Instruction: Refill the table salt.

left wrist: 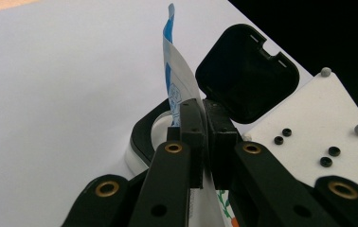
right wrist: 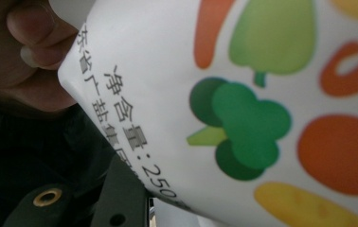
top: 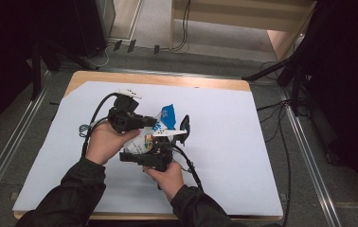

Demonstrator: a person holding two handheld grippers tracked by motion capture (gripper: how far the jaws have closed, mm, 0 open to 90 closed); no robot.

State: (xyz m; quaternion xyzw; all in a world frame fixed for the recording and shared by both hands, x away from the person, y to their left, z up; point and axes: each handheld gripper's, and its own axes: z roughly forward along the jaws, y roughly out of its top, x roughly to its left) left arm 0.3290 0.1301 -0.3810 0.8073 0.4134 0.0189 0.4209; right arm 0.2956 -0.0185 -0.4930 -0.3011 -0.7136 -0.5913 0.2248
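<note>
The person is working over the white sheet (top: pixel 243 156) on the table, holding a printed pouch (top: pixel 145 139) between both tools. The left gripper (top: pixel 149 122) is pinching the pouch's blue-and-white top flap (left wrist: pixel 173 75), its jaws pressed together on the thin film. Just beyond those jaws, a black flip lid (left wrist: pixel 246 75) is standing open over a black-rimmed white container (left wrist: pixel 145 137).

The right gripper (top: pixel 160 147) is sitting close under the left one, right against the pouch's vegetable-printed side (right wrist: pixel 262 109). Its jaws are partly closed, but I cannot tell whether they are clamping the pouch.

The risk, as I see it, is tearing: if the hands are pulling unevenly, the flap may rip crookedly or slip from the left pinch. Then the contents could be spilling beside the container rather than into it, or the bag could be knocking the lid shut.
</note>
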